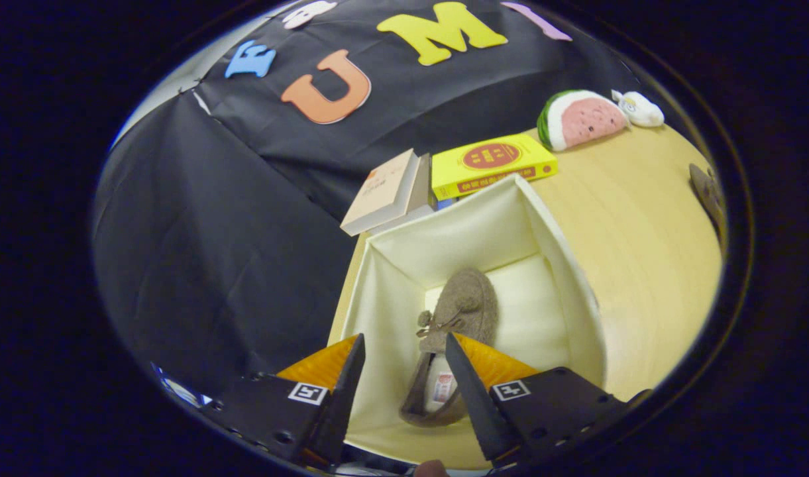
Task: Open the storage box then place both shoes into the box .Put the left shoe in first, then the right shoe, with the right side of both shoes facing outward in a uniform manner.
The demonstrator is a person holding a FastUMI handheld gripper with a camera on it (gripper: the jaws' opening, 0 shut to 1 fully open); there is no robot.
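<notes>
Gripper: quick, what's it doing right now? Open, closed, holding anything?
Gripper: open, holding nothing; its fingers hang apart above the brown shoe lying inside the open storage box.

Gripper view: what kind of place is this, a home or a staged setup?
Likely a staged booth, not a home: black cloth wall behind a light wooden table set with props, stacked books and a watermelon plush. The open gripper hangs over the storage box, one shoe inside.
</notes>
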